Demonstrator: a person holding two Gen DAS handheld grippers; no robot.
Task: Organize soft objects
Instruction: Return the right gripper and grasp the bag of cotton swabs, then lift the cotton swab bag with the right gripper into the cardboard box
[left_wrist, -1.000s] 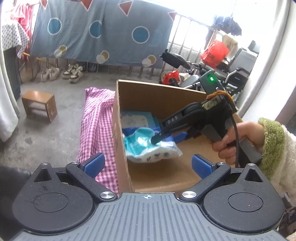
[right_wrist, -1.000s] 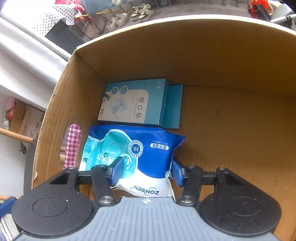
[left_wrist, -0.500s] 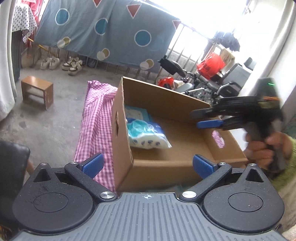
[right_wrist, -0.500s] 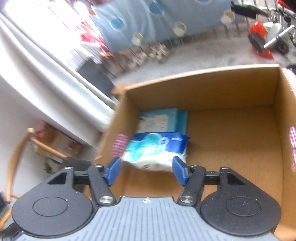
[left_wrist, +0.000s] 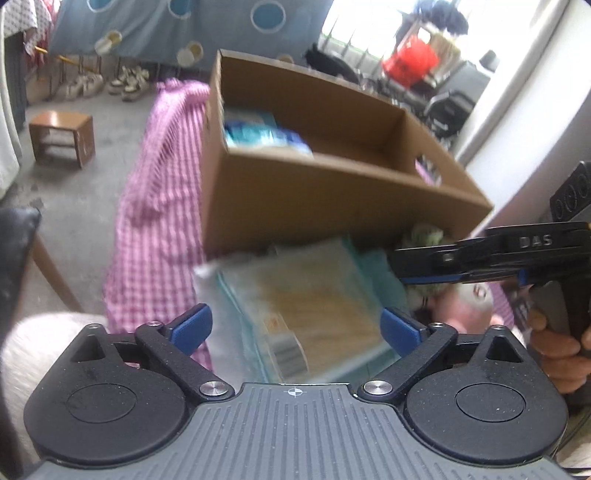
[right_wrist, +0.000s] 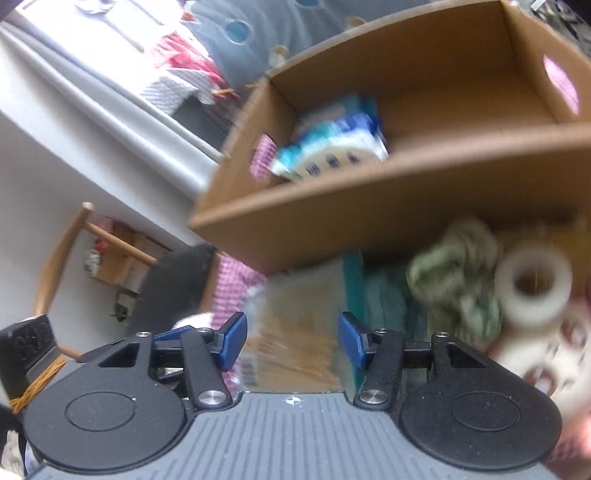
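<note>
Inside, the cardboard box (left_wrist: 332, 199) on the pink checked cloth (left_wrist: 155, 221) holds two items against its left wall: a light blue carton (left_wrist: 251, 117) at the back and a blue-and-white wipes pack (right_wrist: 332, 146) in front of it, both blurred; the rest of the box floor is bare cardboard. Left of the box, a small wooden stool (left_wrist: 61, 138) stands on the concrete floor, with pairs of shoes (left_wrist: 107, 83) lined up beyond under a hanging blue sheet (left_wrist: 177, 26). In front of the box, on the cloth, lies a flat clear-wrapped packet (left_wrist: 295, 314) of tan contents, then a teal cloth (right_wrist: 384, 299), a green knitted bundle (right_wrist: 458, 266) and a white tape roll (right_wrist: 532, 288). The left gripper (left_wrist: 295, 326) hangs over the packet, fingers spread wide and empty. The right gripper (right_wrist: 293, 341), fingers also parted and holding nothing, hovers over the same packet, level with the box's near wall.
</note>
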